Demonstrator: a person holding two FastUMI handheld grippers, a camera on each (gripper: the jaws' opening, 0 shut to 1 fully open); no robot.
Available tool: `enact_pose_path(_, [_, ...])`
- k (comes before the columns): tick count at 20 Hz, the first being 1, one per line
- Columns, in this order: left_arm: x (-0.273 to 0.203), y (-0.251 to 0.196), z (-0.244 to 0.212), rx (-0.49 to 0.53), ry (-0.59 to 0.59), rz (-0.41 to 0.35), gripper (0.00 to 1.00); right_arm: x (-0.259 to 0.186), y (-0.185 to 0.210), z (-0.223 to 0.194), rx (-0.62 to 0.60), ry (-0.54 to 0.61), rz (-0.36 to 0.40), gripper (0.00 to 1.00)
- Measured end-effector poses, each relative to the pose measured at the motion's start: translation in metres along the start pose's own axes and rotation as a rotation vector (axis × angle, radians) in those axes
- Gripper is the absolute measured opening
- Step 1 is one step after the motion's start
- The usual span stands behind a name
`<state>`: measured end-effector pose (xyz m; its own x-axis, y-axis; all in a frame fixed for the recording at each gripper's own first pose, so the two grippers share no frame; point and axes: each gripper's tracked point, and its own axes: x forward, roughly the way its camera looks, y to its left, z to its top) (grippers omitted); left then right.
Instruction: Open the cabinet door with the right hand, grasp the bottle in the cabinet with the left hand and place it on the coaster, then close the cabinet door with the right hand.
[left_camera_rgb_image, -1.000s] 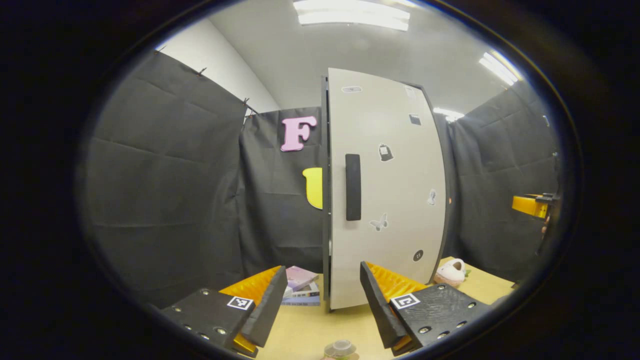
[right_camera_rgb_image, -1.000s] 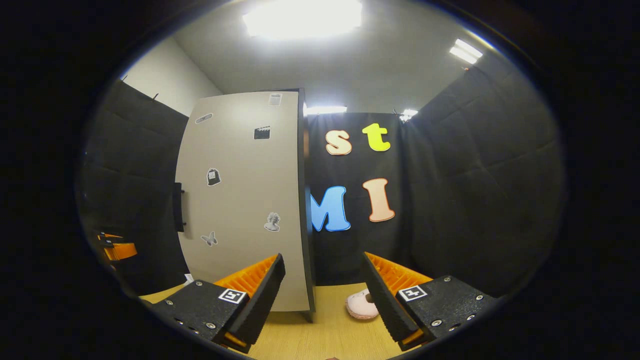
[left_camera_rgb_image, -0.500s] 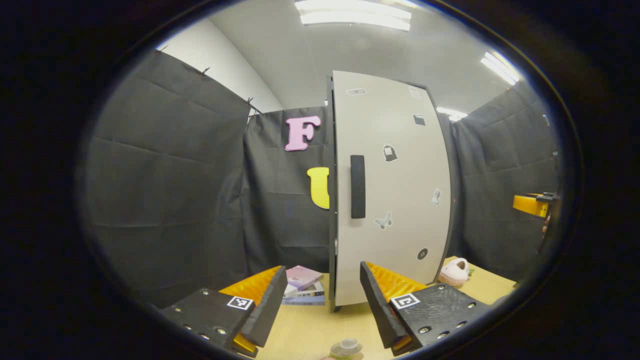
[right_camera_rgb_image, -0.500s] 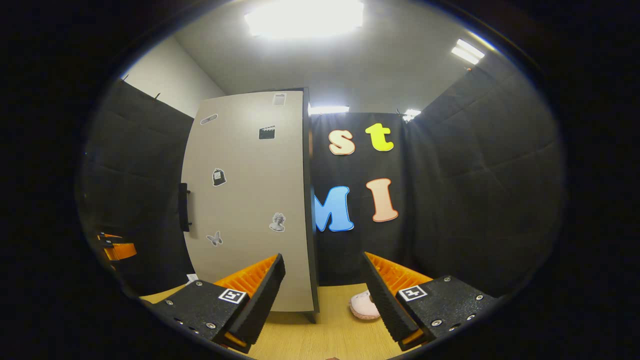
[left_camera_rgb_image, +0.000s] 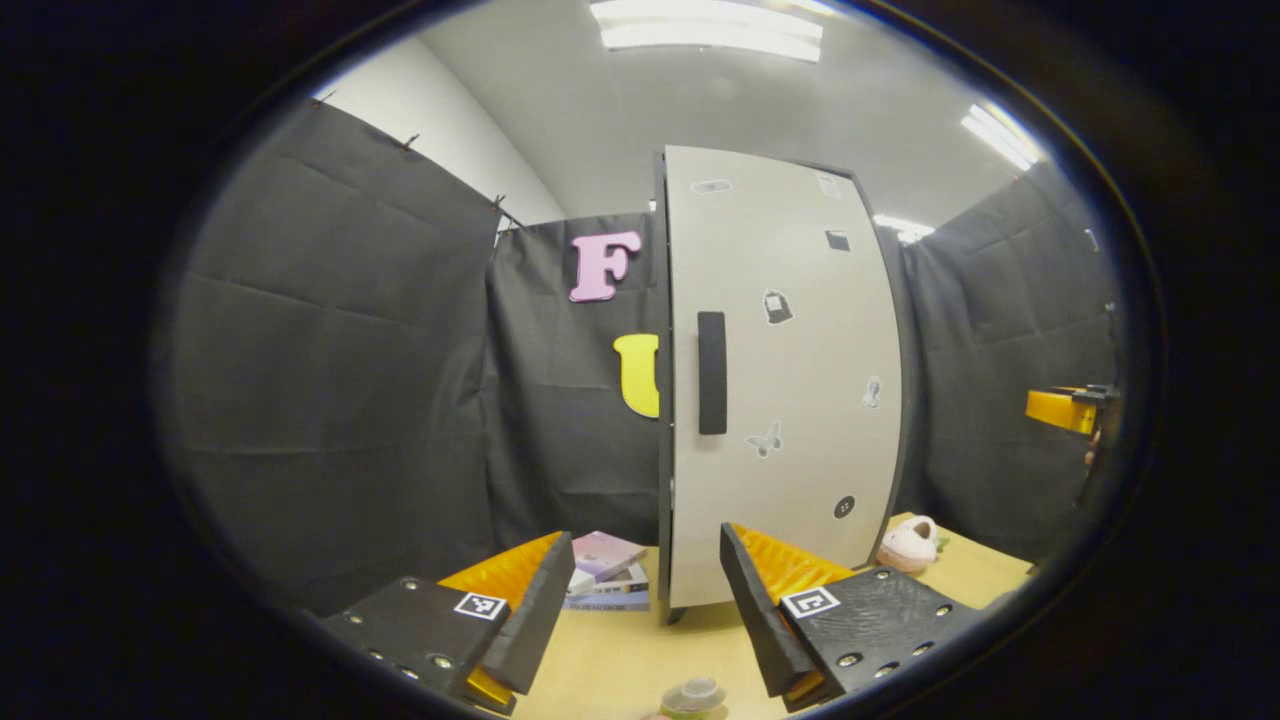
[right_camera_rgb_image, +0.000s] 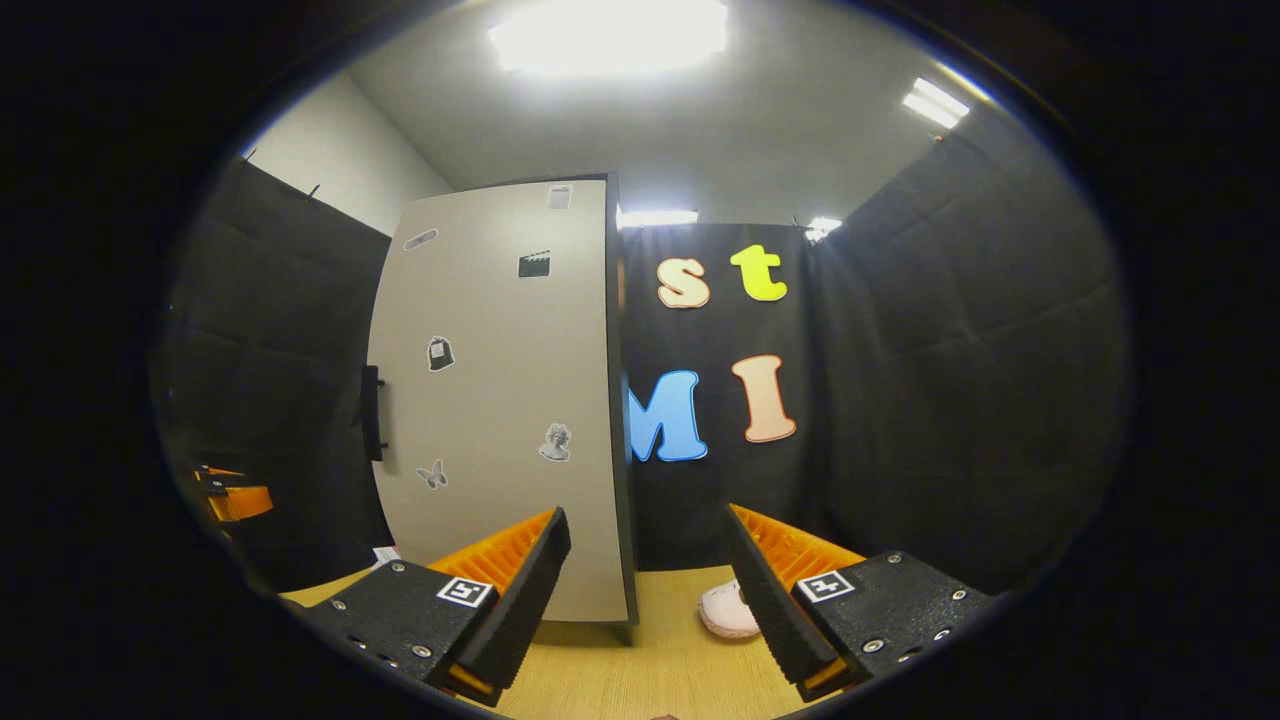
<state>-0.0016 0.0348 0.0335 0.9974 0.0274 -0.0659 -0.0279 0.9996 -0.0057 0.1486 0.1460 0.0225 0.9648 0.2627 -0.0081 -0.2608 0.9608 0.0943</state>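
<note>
A tall cabinet stands on the wooden table with its pale grey door (left_camera_rgb_image: 790, 400) shut, hiding what is inside. The door's black vertical handle (left_camera_rgb_image: 711, 372) lies straight ahead of my left gripper (left_camera_rgb_image: 645, 545), which is open, holds nothing and is well short of the door. In the right gripper view the same door (right_camera_rgb_image: 500, 400) sits left of centre, with the handle (right_camera_rgb_image: 371, 412) on its far left edge. My right gripper (right_camera_rgb_image: 647, 520) is open and holds nothing; it points past the cabinet's right corner. A small round clear-topped object (left_camera_rgb_image: 692, 694) lies on the table just below my left gripper.
A stack of books (left_camera_rgb_image: 605, 582) lies left of the cabinet's foot. A pink plush slipper (left_camera_rgb_image: 905, 543) (right_camera_rgb_image: 728, 610) rests on the table (left_camera_rgb_image: 610, 660) to the cabinet's right. The other gripper shows at the edge of each view (left_camera_rgb_image: 1065, 408) (right_camera_rgb_image: 232, 497).
Both views have drifted a little, so the cabinet sits slightly further right in each. Both grippers stay open, and the door stays shut.
</note>
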Motion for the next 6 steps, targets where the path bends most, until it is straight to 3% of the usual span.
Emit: enact_pose_path(6, [0.0032, 0.0001, 0.0, 0.004, 0.001, -0.002, 0.87, 0.0021, 0.0003, 0.0009, -0.001, 0.0, -0.005, 0.94])
